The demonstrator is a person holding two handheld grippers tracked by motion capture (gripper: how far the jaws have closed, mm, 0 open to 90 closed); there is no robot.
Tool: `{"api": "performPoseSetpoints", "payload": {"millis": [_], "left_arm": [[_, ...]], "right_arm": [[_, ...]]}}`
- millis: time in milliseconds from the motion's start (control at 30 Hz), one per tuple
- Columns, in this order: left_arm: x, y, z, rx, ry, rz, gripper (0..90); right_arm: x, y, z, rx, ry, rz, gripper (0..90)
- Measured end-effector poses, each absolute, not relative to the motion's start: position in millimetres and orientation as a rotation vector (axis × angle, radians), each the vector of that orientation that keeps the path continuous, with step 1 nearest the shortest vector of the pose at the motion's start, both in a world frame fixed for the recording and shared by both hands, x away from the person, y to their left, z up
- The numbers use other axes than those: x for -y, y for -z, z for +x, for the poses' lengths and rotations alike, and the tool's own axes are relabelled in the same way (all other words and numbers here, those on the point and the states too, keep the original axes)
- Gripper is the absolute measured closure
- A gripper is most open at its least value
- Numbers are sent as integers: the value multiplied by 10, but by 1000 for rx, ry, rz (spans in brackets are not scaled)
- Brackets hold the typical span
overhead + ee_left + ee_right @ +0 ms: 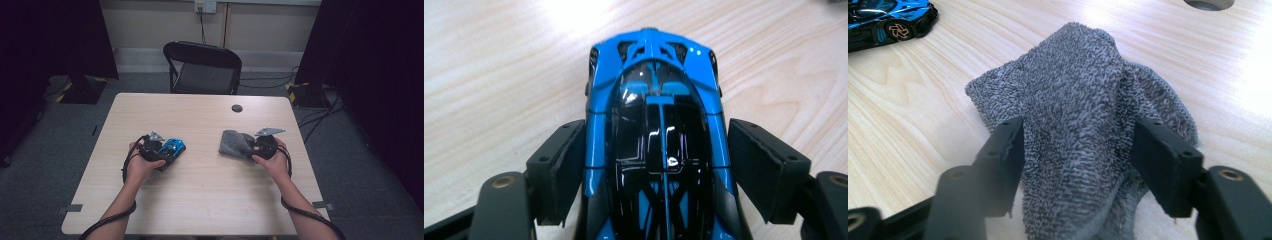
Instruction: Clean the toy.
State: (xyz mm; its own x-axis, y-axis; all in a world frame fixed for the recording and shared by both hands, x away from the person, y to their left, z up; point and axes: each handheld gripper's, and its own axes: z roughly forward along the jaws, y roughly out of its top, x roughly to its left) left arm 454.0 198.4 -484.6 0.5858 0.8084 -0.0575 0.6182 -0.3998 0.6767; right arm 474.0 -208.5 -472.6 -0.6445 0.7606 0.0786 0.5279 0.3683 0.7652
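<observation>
Hands low on table (200, 180), left tool (165, 149) astride car (174, 146), right tool (248, 145) astride cloth (232, 141)

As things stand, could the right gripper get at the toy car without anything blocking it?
Probably yes. The right gripper sits at the grey cloth, which lies between its open jaws, and bare table lies between the cloth and the blue toy car. But the left gripper already straddles that car.

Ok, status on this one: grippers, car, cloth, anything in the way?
Left gripper astride blue toy car, small gap at right pad, grip unclear. Right gripper open around bunched grey cloth. Both on table. Nothing between car and cloth.
</observation>
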Motion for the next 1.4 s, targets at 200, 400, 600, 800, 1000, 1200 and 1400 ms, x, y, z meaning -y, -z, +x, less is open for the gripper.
{"api": "performPoseSetpoints", "payload": {"millis": [200, 400, 600, 800, 1000, 1200, 1400], "left_arm": [[-1980, 4725, 4515, -1117, -366, 2124, 232], [-1947, 4600, 4463, -1079, -374, 2115, 233], [-1864, 4495, 4378, -1026, -364, 2116, 222], [-1775, 4427, 4299, -993, -316, 2107, 193], [-1664, 4385, 4217, -955, -276, 2094, 181], [-1563, 4351, 4164, -917, -265, 2092, 166], [-1484, 4412, 4119, -906, -233, 2097, 165]], "right_arm": [[2073, 4682, 4723, -2344, -1162, 1123, 320], [2063, 4601, 4686, -2350, -1175, 1096, 288], [2043, 4469, 4628, -2346, -1200, 1074, 263], [2019, 4366, 4553, -2362, -1211, 1040, 234], [1949, 4317, 4476, -2386, -1220, 1009, 203], [1871, 4313, 4411, -2413, -1229, 986, 186], [1807, 4332, 4355, -2438, -1238, 959, 170]]}}
